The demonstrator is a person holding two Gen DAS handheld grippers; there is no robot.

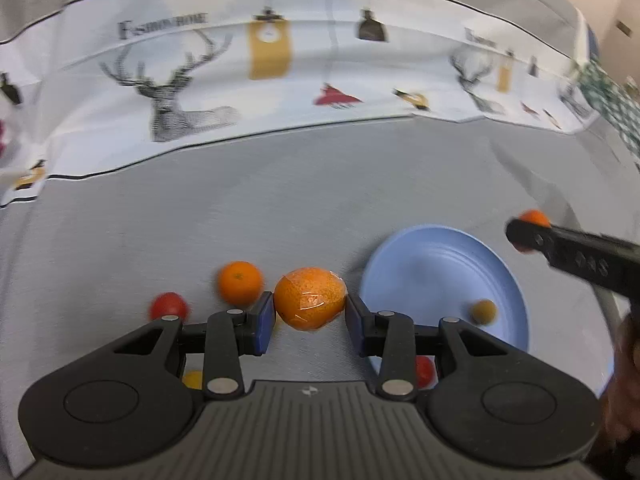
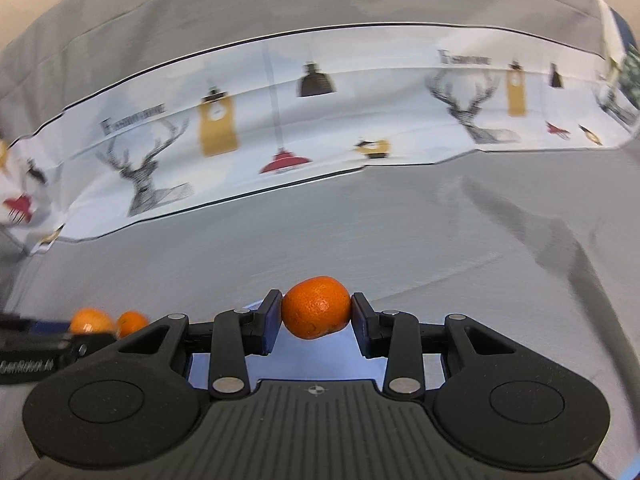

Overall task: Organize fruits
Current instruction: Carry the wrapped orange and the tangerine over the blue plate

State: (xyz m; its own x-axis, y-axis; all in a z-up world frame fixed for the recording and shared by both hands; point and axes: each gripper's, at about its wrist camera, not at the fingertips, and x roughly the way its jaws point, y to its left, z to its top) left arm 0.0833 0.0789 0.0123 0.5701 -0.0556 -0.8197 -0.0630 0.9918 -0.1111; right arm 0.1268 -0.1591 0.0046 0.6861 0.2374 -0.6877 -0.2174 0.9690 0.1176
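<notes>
In the left wrist view my left gripper (image 1: 310,304) is shut on a large orange wrapped in clear film (image 1: 310,298), just above the grey cloth. A small mandarin (image 1: 240,282) and a red tomato (image 1: 169,306) lie to its left. A light blue plate (image 1: 432,264) at the right holds a small brownish fruit (image 1: 484,311) and a red fruit (image 1: 424,372). My right gripper (image 2: 316,312) is shut on a mandarin (image 2: 316,306) and holds it over the plate (image 2: 320,360); it also shows in the left wrist view (image 1: 528,232).
A grey cloth (image 1: 280,208) covers the table, with a white printed cloth (image 1: 280,80) of deer and lamps behind. A yellow fruit (image 1: 193,379) shows under my left gripper. In the right wrist view the left gripper's two oranges (image 2: 104,322) show at the left.
</notes>
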